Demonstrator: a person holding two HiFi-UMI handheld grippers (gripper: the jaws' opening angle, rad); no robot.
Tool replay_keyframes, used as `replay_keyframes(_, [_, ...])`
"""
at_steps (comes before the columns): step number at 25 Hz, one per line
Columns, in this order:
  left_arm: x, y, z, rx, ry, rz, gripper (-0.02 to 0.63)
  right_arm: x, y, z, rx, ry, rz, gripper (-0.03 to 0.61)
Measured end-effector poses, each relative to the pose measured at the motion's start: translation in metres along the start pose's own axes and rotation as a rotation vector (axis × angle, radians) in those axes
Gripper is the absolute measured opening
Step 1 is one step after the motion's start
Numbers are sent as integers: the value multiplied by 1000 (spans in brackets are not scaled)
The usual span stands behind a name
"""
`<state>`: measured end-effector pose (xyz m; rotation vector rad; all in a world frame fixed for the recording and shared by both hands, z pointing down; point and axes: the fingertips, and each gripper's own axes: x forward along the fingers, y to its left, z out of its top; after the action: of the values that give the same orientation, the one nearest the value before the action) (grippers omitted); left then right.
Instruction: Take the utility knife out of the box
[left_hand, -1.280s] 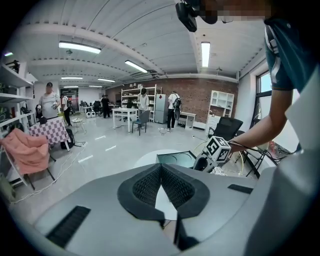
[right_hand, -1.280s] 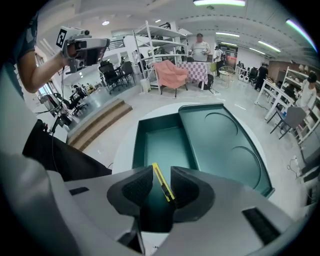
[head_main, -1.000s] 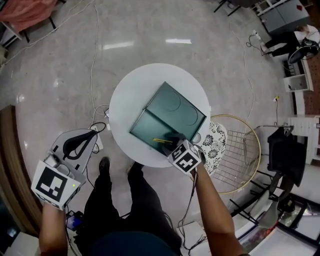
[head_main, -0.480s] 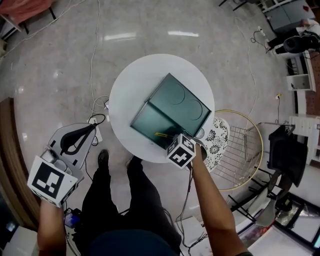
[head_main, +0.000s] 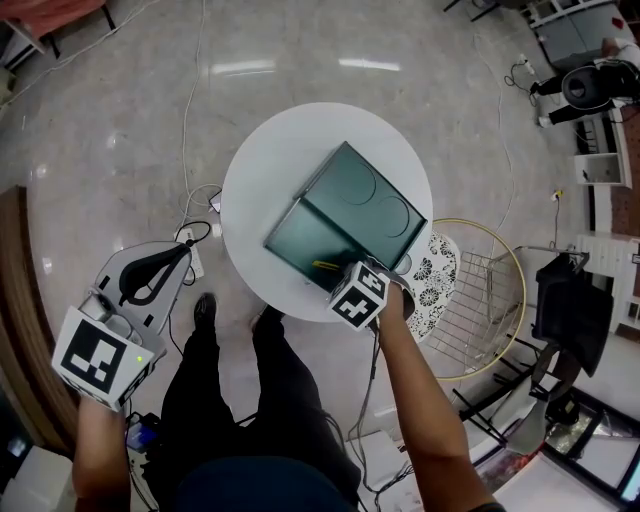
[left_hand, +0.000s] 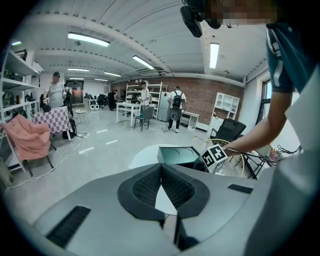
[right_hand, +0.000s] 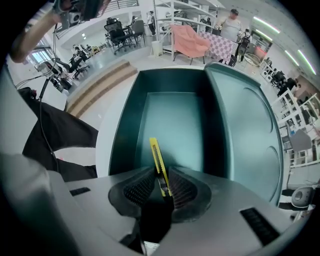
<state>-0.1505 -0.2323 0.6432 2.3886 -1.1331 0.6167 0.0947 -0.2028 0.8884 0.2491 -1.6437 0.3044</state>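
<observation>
Left tool (left_hand: 161, 166) is well left of the box (head_main: 300, 240), off the desk (head_main: 255, 170), above the room floor. Its jaws are together at the tips with nothing between them. The box sits open on the round white desk. It is dark green, and its lid lies flat on the box's far-right side. The yellow knife (right_hand: 156, 155) is at the box's near edge, front end slanting over the box bottom; can't tell if it touches. Right tool (right_hand: 161, 175) is at that same near edge, jaws clamped on the knife's rear part.
</observation>
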Motion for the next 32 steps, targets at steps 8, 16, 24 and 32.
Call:
replay_keyframes(8, [-19, 3, 10, 13, -12, 12, 18, -12, 5, 5, 26, -16, -6, 67])
replay_keyframes(16, [-37, 0, 36, 57, -48, 16, 18, -51, 0, 14, 74, -90, -67, 67])
replay_keyframes(24, [-61, -17, 67, 108, -85, 4, 18, -103, 4, 11, 149, -167, -132, 67])
replay_keyframes(32, [-91, -32, 104, 170, -115, -26, 18, -171, 6, 23, 252, -285, -197, 67])
